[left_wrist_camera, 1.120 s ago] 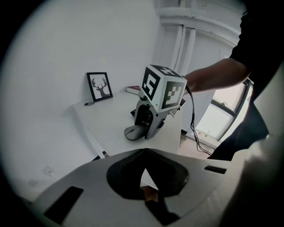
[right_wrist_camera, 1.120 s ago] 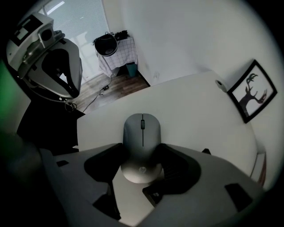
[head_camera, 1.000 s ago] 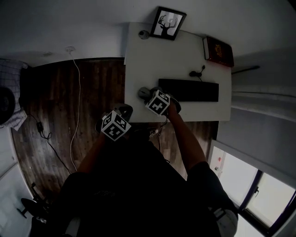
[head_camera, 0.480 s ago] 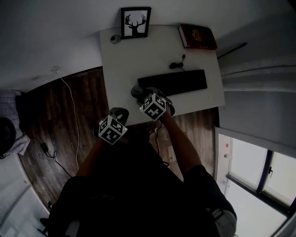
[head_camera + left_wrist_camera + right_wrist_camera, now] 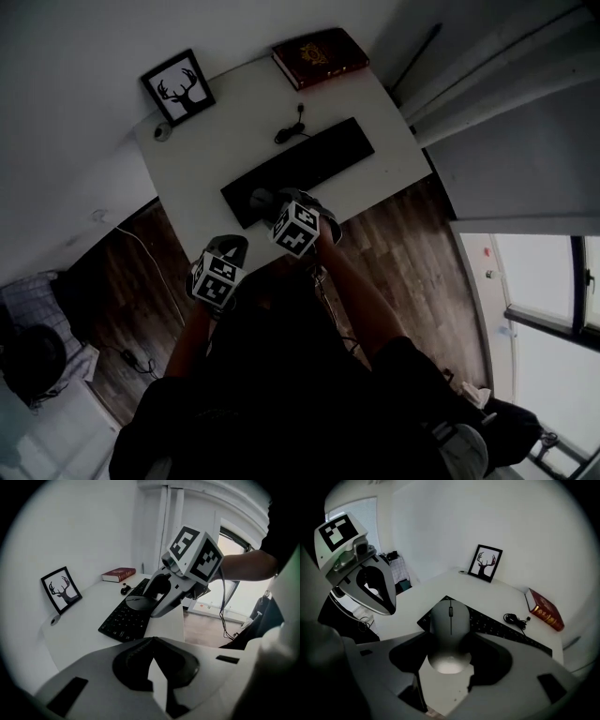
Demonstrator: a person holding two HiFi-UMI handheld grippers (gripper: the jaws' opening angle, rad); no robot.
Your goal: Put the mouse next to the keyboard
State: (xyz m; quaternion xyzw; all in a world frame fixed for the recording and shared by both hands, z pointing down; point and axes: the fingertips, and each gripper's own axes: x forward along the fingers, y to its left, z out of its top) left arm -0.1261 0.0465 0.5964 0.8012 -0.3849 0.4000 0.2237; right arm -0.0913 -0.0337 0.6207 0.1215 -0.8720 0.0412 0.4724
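Low in the near foreground, the left gripper (image 5: 151,641) has its two jaws closed together with nothing between them. Beyond it, the right gripper (image 5: 149,603), topped by its marker cube and carried by a person's arm (image 5: 243,564) coming in from the right, holds a grey mouse (image 5: 137,603) at the ends of its jaws, above the black keyboard (image 5: 123,620) that runs from near to far on the white table (image 5: 79,634). To the left stands a framed deer picture (image 5: 61,590), with a red book (image 5: 119,574) and a small coiled cable (image 5: 125,590) at the far end of the table.
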